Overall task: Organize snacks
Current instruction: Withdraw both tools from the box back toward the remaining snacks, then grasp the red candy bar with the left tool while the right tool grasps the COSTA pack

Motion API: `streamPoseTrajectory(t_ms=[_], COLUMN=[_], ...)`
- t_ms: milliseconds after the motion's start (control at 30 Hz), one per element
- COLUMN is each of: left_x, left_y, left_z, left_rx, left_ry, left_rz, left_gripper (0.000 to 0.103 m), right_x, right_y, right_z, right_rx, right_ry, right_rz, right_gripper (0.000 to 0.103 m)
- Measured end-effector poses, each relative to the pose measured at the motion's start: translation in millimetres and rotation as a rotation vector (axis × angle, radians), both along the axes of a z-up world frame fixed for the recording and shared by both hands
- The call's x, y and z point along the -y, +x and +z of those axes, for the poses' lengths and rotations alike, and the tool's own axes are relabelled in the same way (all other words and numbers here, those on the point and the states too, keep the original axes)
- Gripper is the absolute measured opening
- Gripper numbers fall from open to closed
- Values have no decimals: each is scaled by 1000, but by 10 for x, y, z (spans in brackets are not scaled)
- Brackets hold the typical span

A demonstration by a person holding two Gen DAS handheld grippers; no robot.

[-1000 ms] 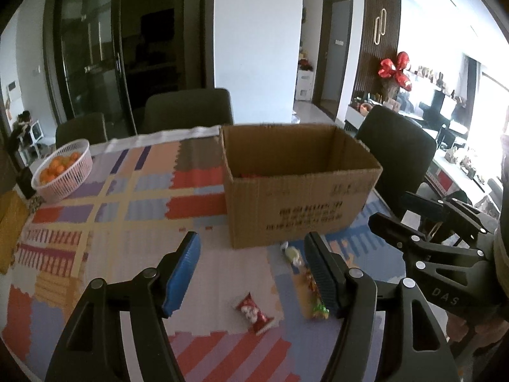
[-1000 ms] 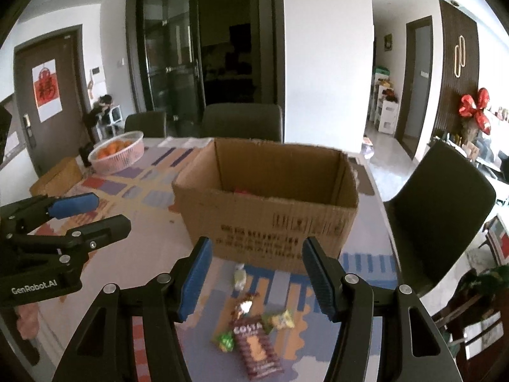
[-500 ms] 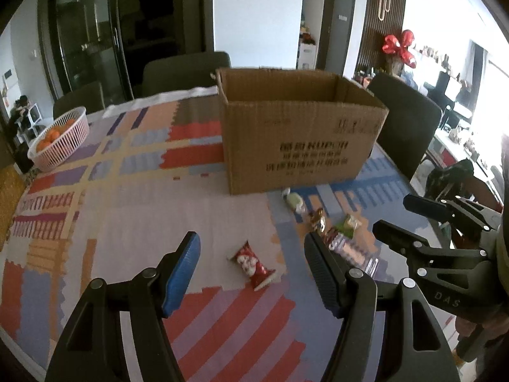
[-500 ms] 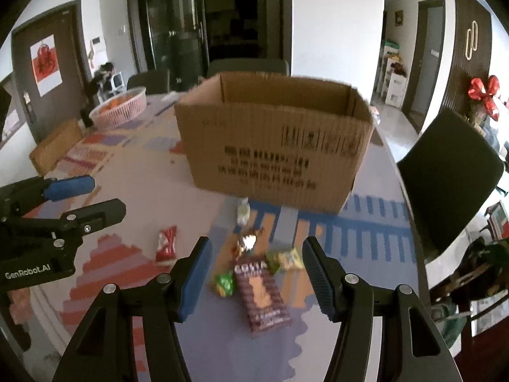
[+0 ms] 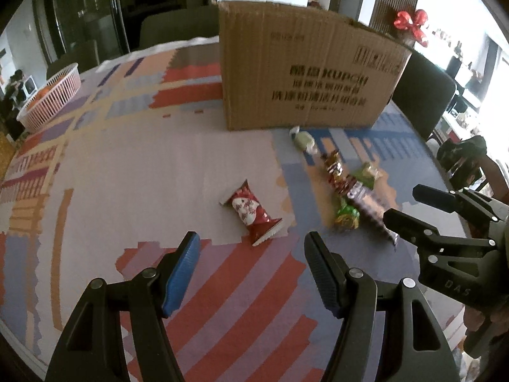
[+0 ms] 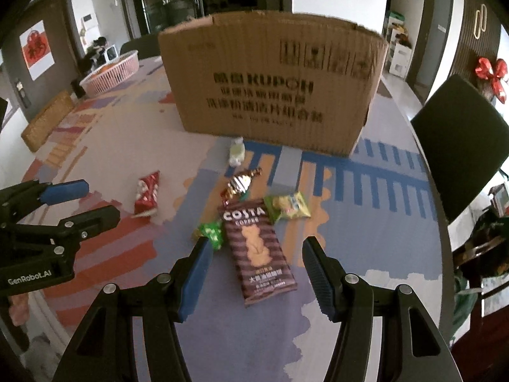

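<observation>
Hanging over the surface (image 5: 133,172), left hand-held gripper (image 5: 251,248) spread, empty; red snack packet (image 5: 251,211) just ahead, loose, cardboard box (image 5: 305,73) beyond

Right wrist view: right hand-held gripper (image 6: 256,254) spread, empty, above the Costa biscuit pack (image 6: 257,248); wrapped candies (image 6: 288,205) beside it. Judging: all visible snacks unboxed, none gripped

we hold left gripper (image 5: 251,248) tilted downward, jaws apart, empty | right gripper (image 6: 256,251) tilted downward, jaws apart, empty | side by side
</observation>
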State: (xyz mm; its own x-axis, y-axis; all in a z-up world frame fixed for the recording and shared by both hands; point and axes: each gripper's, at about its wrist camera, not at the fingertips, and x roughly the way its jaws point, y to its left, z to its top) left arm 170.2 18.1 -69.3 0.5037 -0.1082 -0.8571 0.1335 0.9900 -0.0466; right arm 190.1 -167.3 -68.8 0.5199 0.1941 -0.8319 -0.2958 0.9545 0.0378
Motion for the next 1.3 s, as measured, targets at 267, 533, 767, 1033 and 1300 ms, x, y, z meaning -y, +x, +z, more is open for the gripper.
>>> streamPoseTrajectory(t_ms=[267, 533, 767, 1033, 1300], left_x=[-5, -20, -59, -47, -17], left_y=[184, 414, 551, 542, 437], left_z=[-130, -275, -419, -430, -380], left_rx=[-6, -22, -66, -65, -69], left_ry=[7, 1, -27, -31, -51], left_rz=[0, 24, 51, 47, 19], left_gripper=[67, 67, 60, 25, 22], right_x=[3, -3, -49, -103, -100], right_y=[90, 209, 323, 356, 296], right_z=[-191, -298, -358, -386, -357], right_rx=[-53, -82, -94, -86, -75], right_ry=[-14, -13, -5, -4, 13], right_rz=[-3, -12, -32, -27, -15], right_gripper=[60, 60, 60, 45, 39])
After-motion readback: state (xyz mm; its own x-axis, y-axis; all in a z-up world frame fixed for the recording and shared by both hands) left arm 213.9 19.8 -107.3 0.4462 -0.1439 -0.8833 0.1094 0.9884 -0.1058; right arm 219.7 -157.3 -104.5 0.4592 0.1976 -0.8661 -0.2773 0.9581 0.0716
